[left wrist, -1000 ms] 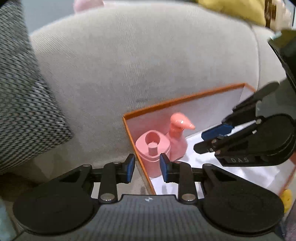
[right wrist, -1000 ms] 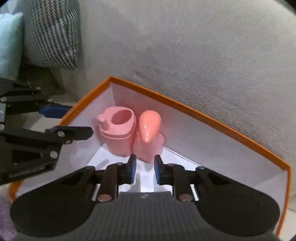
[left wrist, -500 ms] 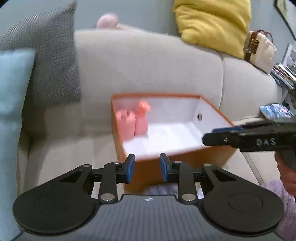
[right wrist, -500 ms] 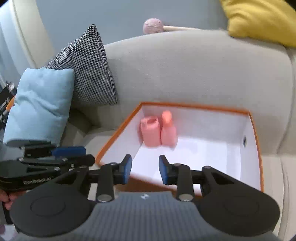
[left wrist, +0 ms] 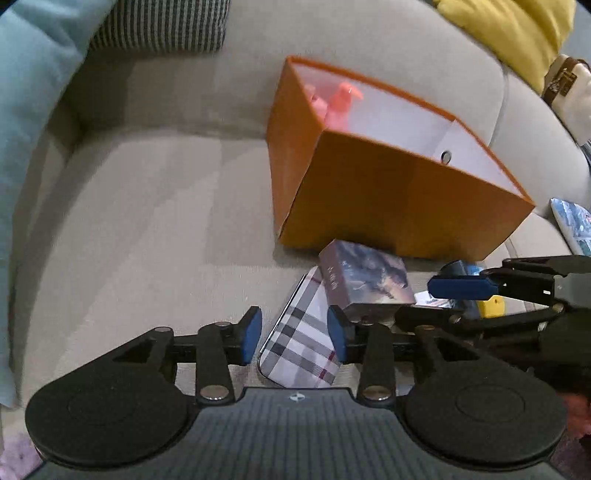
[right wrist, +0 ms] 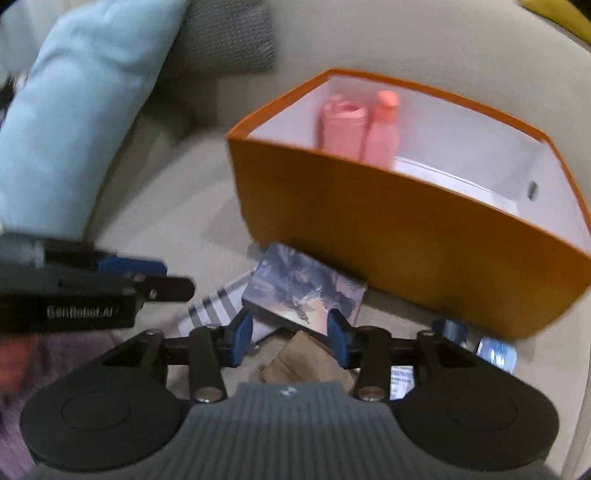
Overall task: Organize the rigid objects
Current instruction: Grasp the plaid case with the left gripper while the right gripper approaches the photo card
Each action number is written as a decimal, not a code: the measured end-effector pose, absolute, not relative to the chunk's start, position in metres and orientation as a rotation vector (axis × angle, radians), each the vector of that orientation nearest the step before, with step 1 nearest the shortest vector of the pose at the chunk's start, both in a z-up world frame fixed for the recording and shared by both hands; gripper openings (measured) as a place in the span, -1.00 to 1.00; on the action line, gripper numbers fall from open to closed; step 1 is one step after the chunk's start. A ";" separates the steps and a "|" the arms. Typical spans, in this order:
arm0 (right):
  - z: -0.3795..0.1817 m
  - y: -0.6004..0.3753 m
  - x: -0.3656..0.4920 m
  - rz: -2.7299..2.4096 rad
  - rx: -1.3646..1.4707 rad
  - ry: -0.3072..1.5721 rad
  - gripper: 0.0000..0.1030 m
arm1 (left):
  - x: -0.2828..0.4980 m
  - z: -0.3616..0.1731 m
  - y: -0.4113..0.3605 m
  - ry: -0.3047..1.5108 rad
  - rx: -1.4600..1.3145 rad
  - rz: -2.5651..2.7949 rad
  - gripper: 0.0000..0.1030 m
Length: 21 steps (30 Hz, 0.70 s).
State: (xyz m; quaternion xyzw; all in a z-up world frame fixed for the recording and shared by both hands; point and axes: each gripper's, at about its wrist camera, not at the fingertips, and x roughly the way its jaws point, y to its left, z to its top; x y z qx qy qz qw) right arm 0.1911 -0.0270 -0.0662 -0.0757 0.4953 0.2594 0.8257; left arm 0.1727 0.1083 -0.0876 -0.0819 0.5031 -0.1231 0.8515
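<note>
An orange box [left wrist: 388,192] [right wrist: 406,229] with a white inside stands on the sofa seat. A pink cup [right wrist: 341,125] and a pink pump bottle [right wrist: 382,129] [left wrist: 341,98] stand in its far corner. In front of the box lie an illustrated card box [left wrist: 365,284] [right wrist: 303,288] and a plaid tin [left wrist: 303,343] [right wrist: 212,310]. My left gripper [left wrist: 294,334] [right wrist: 177,277] hovers over the plaid tin with its jaws opening, and its pads grip nothing. My right gripper [right wrist: 290,338] [left wrist: 413,301] hangs above the card box. Its jaws are opening too, clear of the box.
A brown packet [right wrist: 306,358], a yellow piece [left wrist: 489,308] and small blue-printed items [right wrist: 495,352] lie by the box's front right. A light blue cushion [right wrist: 74,122] and a checked cushion [left wrist: 159,26] rest at the left, a yellow cushion [left wrist: 517,26] behind.
Both grippers have pulled back out of the orange box to the seat in front of it. Both pairs of jaws have widened. The card box and plaid tin have come into view.
</note>
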 end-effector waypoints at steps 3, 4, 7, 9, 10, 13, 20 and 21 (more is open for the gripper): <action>-0.078 -0.013 0.199 0.584 -0.282 1.077 -0.09 | 0.180 -0.099 0.105 1.112 -0.136 -0.281 -0.09; -0.080 -0.011 0.200 0.585 -0.319 1.082 -0.09 | 0.184 -0.102 0.102 1.131 -0.130 -0.288 -0.08; -0.091 -0.004 0.207 0.594 -0.407 1.101 -0.09 | 0.191 -0.114 0.100 1.177 -0.133 -0.303 -0.08; -0.096 0.001 0.212 0.600 -0.457 1.096 0.01 | 0.194 -0.119 0.099 1.195 -0.134 -0.301 -0.07; -0.098 0.003 0.212 0.600 -0.481 1.088 0.03 | 0.196 -0.121 0.099 1.205 -0.134 -0.295 -0.05; -0.104 0.009 0.213 0.606 -0.551 1.064 0.17 | 0.202 -0.127 0.098 1.218 -0.142 -0.305 0.12; -0.109 0.016 0.208 0.640 -0.625 1.003 0.24 | 0.211 -0.138 0.088 1.250 -0.144 -0.359 0.28; -0.109 0.015 0.209 0.641 -0.615 1.003 0.23 | 0.211 -0.139 0.088 1.255 -0.154 -0.360 0.28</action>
